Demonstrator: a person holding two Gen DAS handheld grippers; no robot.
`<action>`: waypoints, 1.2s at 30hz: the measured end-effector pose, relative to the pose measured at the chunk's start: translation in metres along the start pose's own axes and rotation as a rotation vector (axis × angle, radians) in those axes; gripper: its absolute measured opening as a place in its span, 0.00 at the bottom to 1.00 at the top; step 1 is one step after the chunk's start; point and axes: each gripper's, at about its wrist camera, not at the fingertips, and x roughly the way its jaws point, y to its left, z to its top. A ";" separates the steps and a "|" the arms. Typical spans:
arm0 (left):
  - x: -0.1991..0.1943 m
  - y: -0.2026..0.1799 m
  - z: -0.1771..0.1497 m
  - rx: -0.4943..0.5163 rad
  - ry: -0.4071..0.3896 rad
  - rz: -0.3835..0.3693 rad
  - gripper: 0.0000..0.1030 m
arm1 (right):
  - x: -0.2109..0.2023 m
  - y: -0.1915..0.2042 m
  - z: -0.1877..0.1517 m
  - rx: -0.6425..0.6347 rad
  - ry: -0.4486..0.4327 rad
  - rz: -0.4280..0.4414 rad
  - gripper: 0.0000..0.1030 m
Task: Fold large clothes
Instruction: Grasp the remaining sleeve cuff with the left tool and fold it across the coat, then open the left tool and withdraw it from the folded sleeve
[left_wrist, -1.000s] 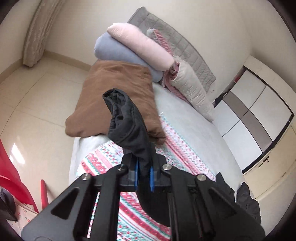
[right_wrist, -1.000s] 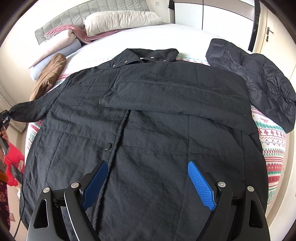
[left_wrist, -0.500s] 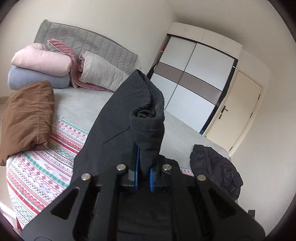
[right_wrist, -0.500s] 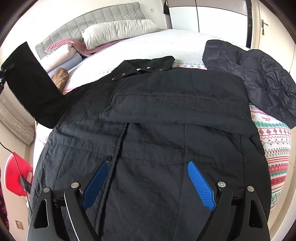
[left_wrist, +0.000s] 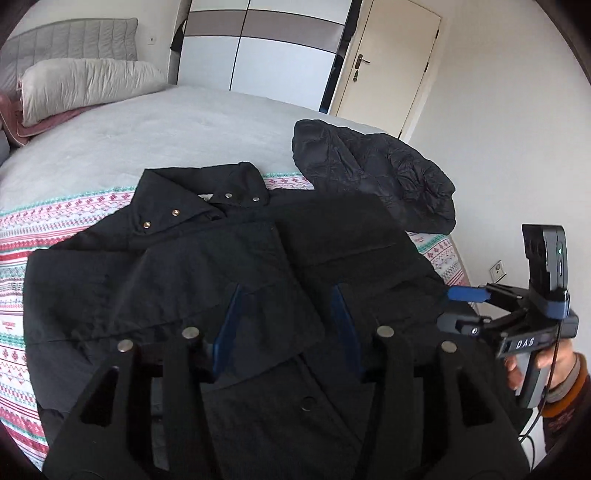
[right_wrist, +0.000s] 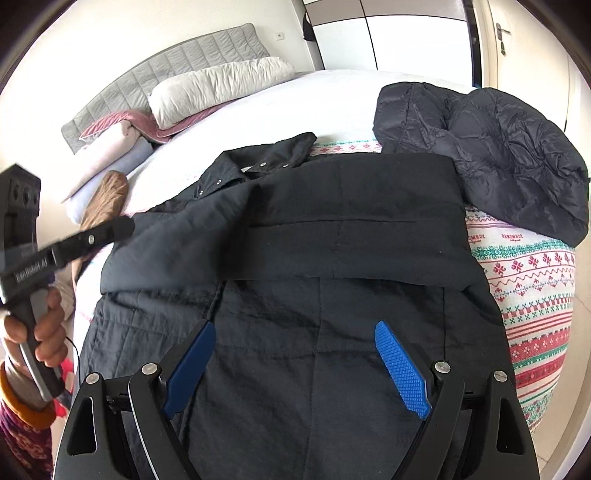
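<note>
My left gripper (left_wrist: 288, 325) has its jaws opening over the coat (left_wrist: 184, 280), with the sleeve (left_wrist: 266, 295) lying under and between the pads, no longer pinched as far as I can judge; my right gripper (right_wrist: 295, 365) hangs with its jaws wide apart and nothing in them, above the lower front of the coat. The coat lies spread face up on the bed (right_wrist: 295, 99), collar toward the pillow (right_wrist: 218, 88), with both sleeves crossed over the chest. What worries me: if I pull the left gripper away while a pad is touching the cuff, the cloth could drag along and undo the fold. The sleeve also lies slightly askew over the other one, so a body fold made now would likely lock in a lump. The puffer jacket (right_wrist: 498, 147) touches the coat's far shoulder, and a wide sweep on that side may catch it. The hem hangs near the bed's edge, so a one-sided lift could slide the coat off.
</note>
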 end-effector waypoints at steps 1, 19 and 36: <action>-0.005 0.007 0.000 -0.003 -0.006 0.017 0.53 | 0.000 -0.003 0.002 0.005 -0.002 -0.001 0.87; 0.027 0.159 -0.089 -0.262 0.093 0.213 0.42 | 0.140 0.081 0.042 -0.091 0.042 0.065 0.22; -0.071 0.103 -0.127 -0.231 0.111 0.271 0.91 | 0.041 0.058 -0.014 -0.086 0.050 -0.017 0.72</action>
